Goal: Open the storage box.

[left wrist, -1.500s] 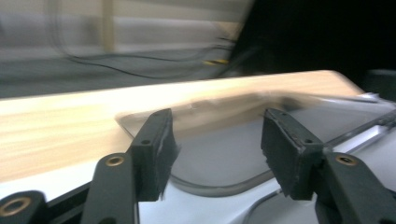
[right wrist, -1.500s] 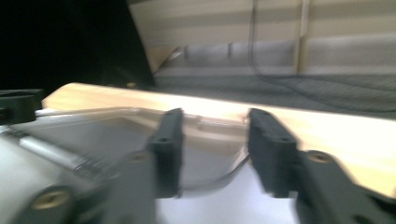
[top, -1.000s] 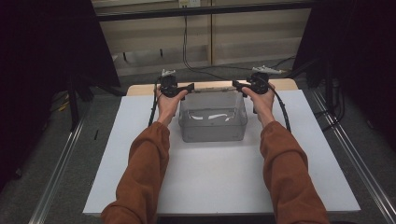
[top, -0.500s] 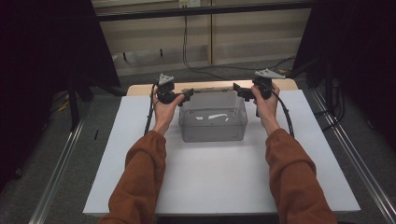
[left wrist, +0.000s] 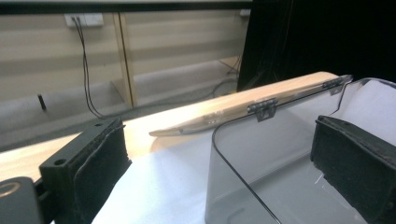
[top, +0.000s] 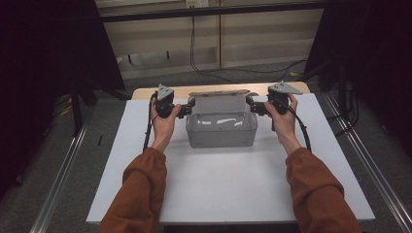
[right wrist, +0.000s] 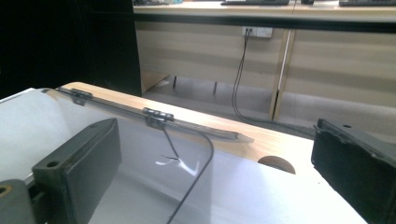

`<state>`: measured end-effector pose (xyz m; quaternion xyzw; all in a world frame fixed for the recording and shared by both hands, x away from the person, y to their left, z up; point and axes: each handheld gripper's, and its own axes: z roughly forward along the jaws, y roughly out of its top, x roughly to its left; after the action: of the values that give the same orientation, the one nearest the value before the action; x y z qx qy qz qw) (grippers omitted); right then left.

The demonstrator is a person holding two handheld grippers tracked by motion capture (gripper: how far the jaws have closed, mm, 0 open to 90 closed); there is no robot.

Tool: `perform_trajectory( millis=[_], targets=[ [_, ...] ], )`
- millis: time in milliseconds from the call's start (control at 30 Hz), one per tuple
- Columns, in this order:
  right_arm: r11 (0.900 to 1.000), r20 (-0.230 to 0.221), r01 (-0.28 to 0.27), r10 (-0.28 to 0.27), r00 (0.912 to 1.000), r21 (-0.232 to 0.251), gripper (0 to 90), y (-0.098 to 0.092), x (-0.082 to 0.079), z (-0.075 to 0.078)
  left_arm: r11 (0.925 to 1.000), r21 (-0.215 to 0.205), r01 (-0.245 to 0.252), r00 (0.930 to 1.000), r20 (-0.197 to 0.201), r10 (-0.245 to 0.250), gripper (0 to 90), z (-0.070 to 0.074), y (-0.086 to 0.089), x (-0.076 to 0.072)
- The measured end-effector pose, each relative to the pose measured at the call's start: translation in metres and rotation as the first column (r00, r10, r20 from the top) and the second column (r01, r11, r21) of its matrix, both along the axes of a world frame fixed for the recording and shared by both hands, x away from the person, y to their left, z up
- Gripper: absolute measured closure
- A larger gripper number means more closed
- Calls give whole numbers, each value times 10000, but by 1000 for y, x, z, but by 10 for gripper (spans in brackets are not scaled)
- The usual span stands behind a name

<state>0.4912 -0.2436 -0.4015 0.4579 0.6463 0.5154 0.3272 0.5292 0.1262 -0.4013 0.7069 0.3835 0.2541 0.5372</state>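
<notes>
Since earlier frame, both hands moved back along box sides; lid now stands raised at rear.

High view: clear box (top: pixel 221 129) far-centre on white table (top: pixel 233 184); left gripper (top: pixel 182 110) and right gripper (top: pixel 257 108) at its upper corners.

Left gripper view: jaws wide, straddling wall; hinged lid (left wrist: pixel 261 105) behind.

Right gripper view: jaws wide, same straddle.

Risk: uneven squeeze could tip box or drop lid.

Right gripper (right wrist: pixel 205 186) spread wide, clear bin's wall (right wrist: pixel 154 154) between its jaws, lid (right wrist: pixel 154 114) open
</notes>
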Motion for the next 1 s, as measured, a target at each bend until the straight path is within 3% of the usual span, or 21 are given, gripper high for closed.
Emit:
perform_trajectory(
  millis=[267,500,633,767,900,933,1000],
  targets=[
    [9999,532,9,-2,9986,-133,0,4,-22,3,9997,-231,107,9994,318,-100,38,-3,5,-24],
    [9997,704,8,10,9975,-263,0,3,-37,2,9987,-471,192,9994,292,-179,38,-5,14,-41],
    [9998,699,41,-27,9976,-197,0,2,-44,-1,9992,-357,154,9994,310,-143,38,-7,15,-50],
    [9999,660,29,-18,9978,-155,0,4,-55,-6,9985,-500,206,9985,515,-180,37,-10,17,-64],
    [9995,686,-60,81,9976,-315,0,5,-59,-10,9990,-271,352,9974,635,-334,38,-14,19,-70],
    [9984,683,-29,68,9976,-567,0,6,-62,-11,9988,-381,319,9970,713,-291,38,-17,20,-74],
    [9990,686,-96,125,9976,-434,0,6,-67,-11,9980,-545,325,9972,691,-287,37,-19,20,-79]
  ],
)
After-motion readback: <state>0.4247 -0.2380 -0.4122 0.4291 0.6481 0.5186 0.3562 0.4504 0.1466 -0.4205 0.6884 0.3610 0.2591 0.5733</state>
